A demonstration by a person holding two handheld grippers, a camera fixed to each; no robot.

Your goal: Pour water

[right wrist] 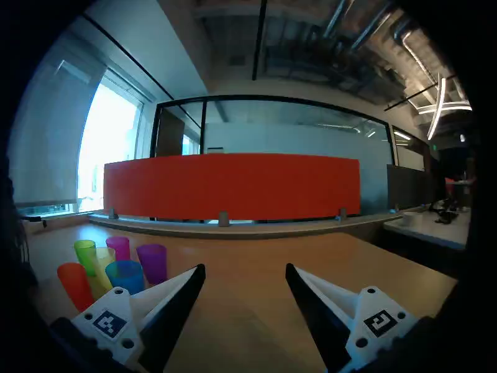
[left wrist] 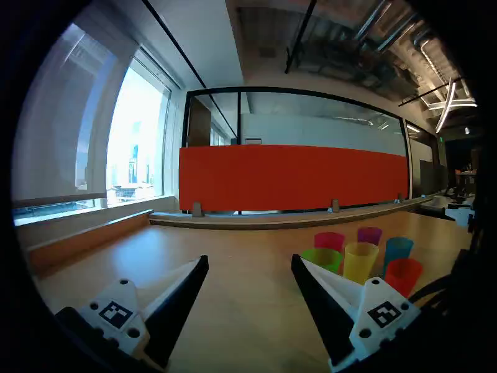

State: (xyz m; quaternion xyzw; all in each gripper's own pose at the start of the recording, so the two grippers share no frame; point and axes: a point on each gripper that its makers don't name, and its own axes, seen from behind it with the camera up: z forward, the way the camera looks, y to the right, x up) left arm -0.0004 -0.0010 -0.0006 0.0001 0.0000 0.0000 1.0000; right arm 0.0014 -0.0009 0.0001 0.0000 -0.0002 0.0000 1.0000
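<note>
Several coloured plastic cups stand in a cluster on the wooden table. In the left gripper view the cluster is to the right: a yellow cup point(left wrist: 360, 261), green cup point(left wrist: 323, 258), pink cup point(left wrist: 329, 240), purple cup point(left wrist: 369, 235), blue cup point(left wrist: 397, 250) and orange cup point(left wrist: 404, 275). My left gripper point(left wrist: 248, 273) is open with nothing between its fingers, left of the cups. In the right gripper view the cluster is to the left: orange cup point(right wrist: 75, 284), blue cup point(right wrist: 125, 276), purple cup point(right wrist: 152, 262), green cup point(right wrist: 84, 255). My right gripper point(right wrist: 243, 276) is open, holding nothing, with the cups left of it.
The wooden table point(left wrist: 248, 248) runs back to an orange divider panel point(left wrist: 292, 177) with a glass wall behind. A window ledge point(left wrist: 87, 217) lies along the left. A white desk point(right wrist: 428, 227) with items stands to the right.
</note>
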